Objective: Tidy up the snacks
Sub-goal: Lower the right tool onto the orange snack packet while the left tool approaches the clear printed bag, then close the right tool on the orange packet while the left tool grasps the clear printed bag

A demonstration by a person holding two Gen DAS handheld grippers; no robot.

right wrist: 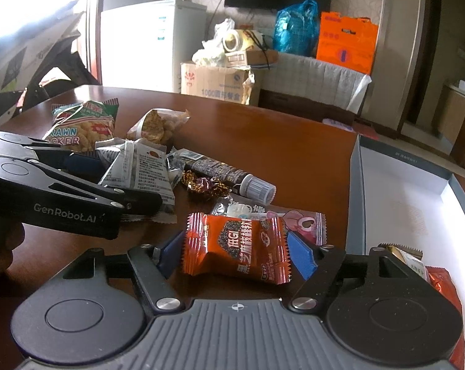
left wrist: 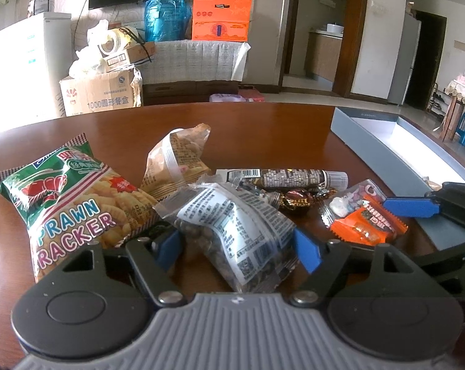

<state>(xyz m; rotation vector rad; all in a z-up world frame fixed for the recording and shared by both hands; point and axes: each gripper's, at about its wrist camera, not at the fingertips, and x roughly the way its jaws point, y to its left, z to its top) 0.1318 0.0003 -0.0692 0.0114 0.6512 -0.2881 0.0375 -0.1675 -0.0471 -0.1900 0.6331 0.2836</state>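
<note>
Snacks at frame centres: squeeze gently mid-wrapper; left hand-held gripper and right hand-held gripper both straddling packets, contact unclear.

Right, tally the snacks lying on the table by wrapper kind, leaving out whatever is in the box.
Bags: 3 (prawn cracker bag, tan bag, clear bag)
Small flat packets: 2 (orange packet, pink packet)
Long stick packet: 1
Foil-wrapped sweets: 2, it seems
Total: 8
</note>
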